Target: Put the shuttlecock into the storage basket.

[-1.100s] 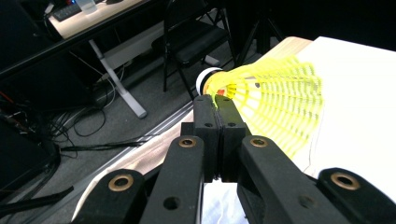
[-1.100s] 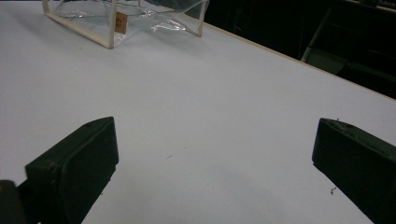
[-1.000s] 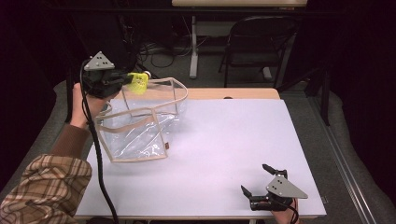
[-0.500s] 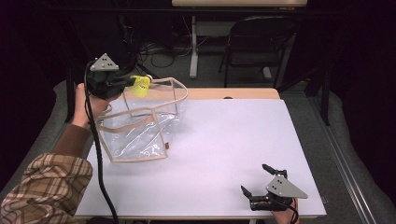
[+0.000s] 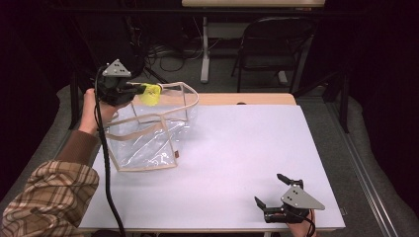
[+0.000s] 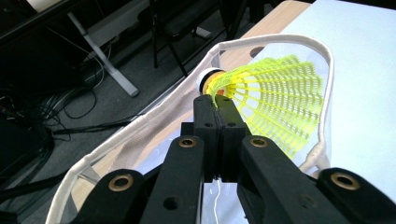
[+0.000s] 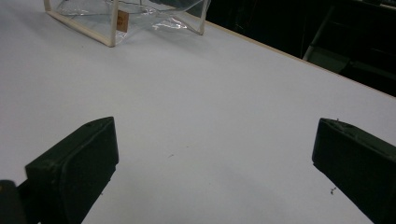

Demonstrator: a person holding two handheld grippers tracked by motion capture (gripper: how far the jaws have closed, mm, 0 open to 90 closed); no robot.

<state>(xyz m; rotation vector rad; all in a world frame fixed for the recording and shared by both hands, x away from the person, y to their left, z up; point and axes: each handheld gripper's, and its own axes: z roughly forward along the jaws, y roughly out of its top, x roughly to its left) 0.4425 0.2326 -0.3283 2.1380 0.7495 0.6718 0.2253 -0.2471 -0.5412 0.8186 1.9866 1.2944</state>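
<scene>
The white worktop (image 5: 232, 163) carried a clear pouch (image 5: 148, 133) with beige trim near its far left corner, mouth open upward. The right gripper (image 5: 274, 190) rested at the near right edge, jaws wide apart on nothing. The left gripper (image 5: 141, 91) hung above the pouch's far rim, jaws clamped together on a yellow shuttlecock (image 6: 275, 105) over the mouth.

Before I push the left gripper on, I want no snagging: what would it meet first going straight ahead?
Probably the clear bag's far white rim. The left gripper, shut on the yellow shuttlecock, points across the open mouth toward that rim, though depth is hard to judge.
</scene>
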